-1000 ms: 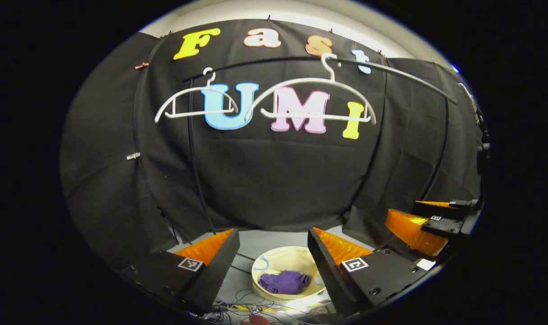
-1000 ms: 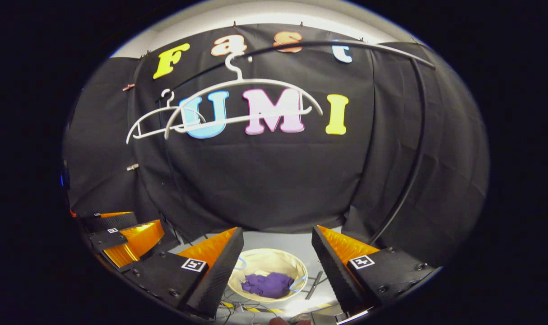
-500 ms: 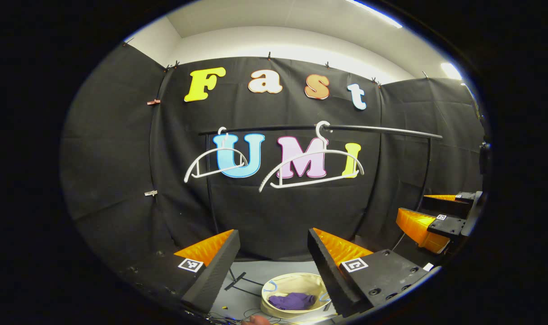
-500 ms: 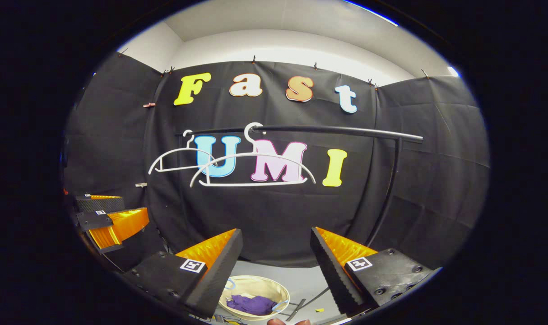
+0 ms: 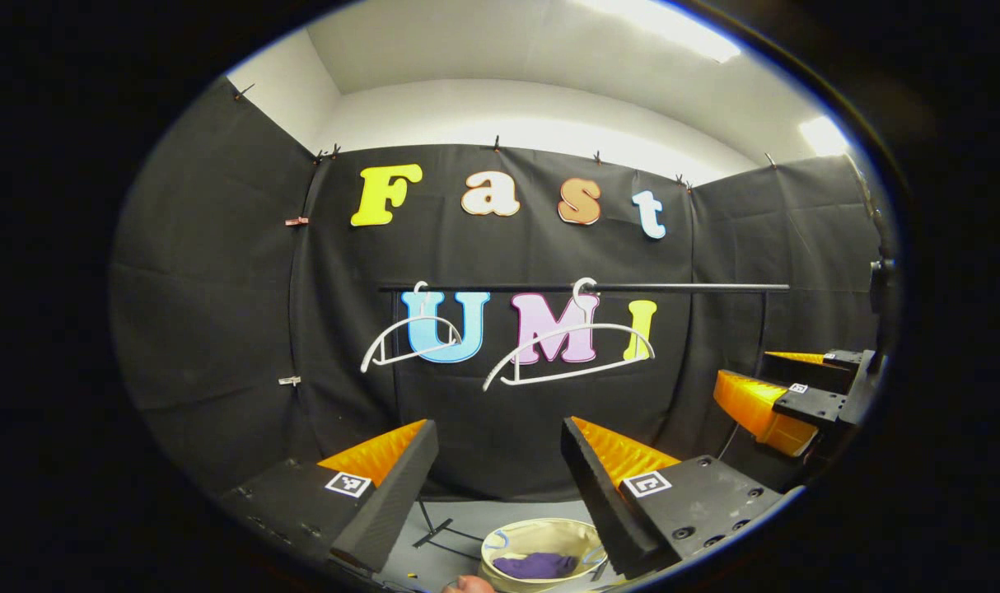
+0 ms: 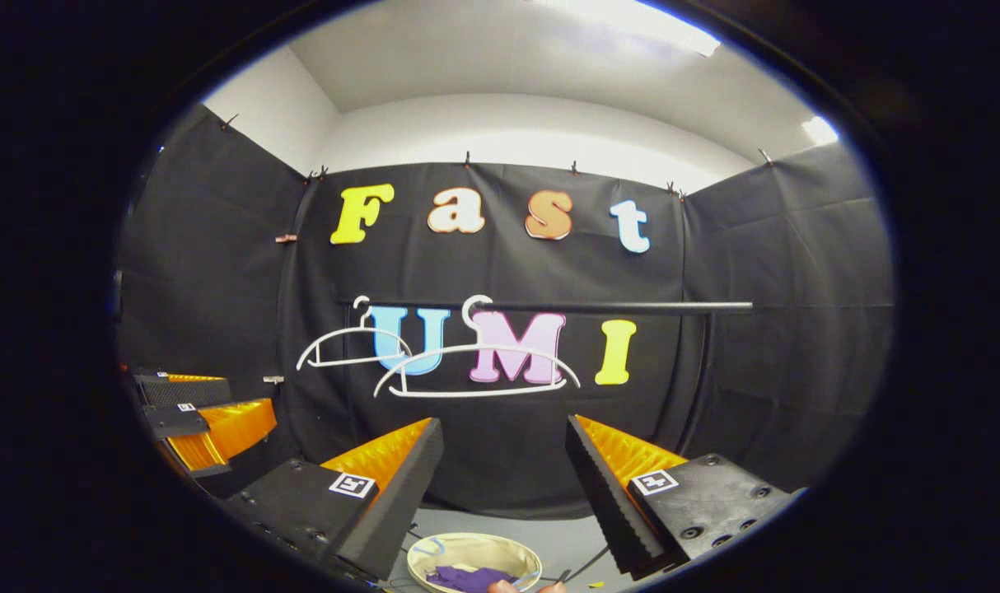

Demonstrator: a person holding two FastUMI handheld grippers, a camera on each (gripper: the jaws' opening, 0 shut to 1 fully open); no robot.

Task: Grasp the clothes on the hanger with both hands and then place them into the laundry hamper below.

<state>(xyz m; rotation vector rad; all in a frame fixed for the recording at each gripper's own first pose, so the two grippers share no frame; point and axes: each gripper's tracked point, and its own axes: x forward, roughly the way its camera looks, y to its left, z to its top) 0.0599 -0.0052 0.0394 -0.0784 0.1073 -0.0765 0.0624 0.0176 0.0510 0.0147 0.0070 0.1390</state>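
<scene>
A: Though both tongs are raised toward the rail (image 5: 582,287), where does the cloth lie?

B: Below them. In the left gripper view the purple cloth (image 5: 535,565) sits in the cream hamper (image 5: 500,539) on the floor, low between the fingers of the left tongs (image 5: 497,473) and nearer the right-hand finger. In the right gripper view the cloth (image 6: 467,578) lies in the hamper (image 6: 434,548) beneath the right tongs (image 6: 504,473), closer to the left-hand finger.

A: How do the tongs stand?

B: Both are spread wide with nothing between the fingers. The right tongs (image 5: 784,395) also show off to the right of the left ones, and the left tongs (image 6: 195,420) to the left of the right ones; each looks parted there too.

A: And ahead of them?

B: Two bare white hangers on the rail, above and beyond the fingertips: one (image 5: 570,354) ahead of the left tongs' gap, a second (image 5: 409,344) further left. From the right tongs the nearer hanger (image 6: 477,371) hangs just left of centre, overlapping the other (image 6: 353,347).

A: Anything else?

B: A fingertip (image 5: 467,585) at the bottom edge, just beside the hamper.
</scene>
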